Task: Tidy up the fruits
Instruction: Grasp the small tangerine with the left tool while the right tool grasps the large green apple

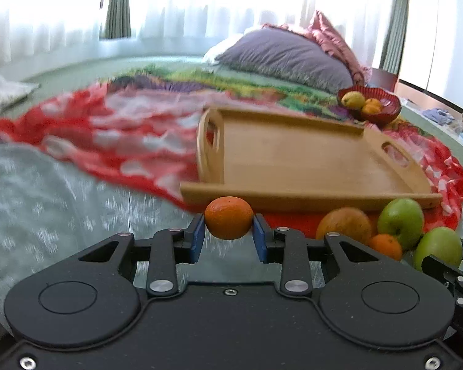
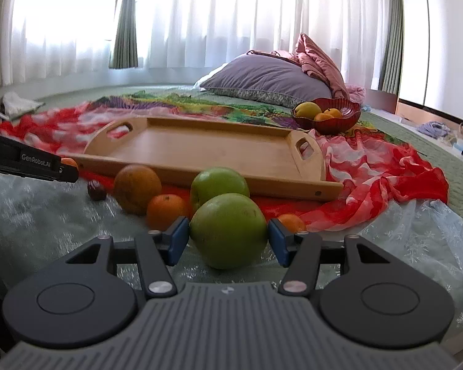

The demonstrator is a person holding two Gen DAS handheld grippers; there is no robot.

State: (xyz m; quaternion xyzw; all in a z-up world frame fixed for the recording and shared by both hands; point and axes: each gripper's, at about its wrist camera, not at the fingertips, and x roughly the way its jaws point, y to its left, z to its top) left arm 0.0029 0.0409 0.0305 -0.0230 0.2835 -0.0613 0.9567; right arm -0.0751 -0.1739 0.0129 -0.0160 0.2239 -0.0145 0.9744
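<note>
Left gripper point(image 1: 228, 231) clamps small orange point(image 1: 228, 222), lower centre; right gripper point(image 2: 228, 240) pads touch both sides of green apple point(image 2: 228, 231). Wooden tray point(image 1: 308, 160) sits straight ahead, empty, just beyond both.

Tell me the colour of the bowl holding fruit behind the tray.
Dark red, ribbed bowl; clearest in the right wrist view.

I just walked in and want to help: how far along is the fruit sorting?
Early. The red bowl already holds a few fruits, but the wooden tray is bare. In hand: the left gripper pinches a small orange, and the right gripper clamps a green apple. Left on the cloth: another apple, a big orange and small ones.
</note>
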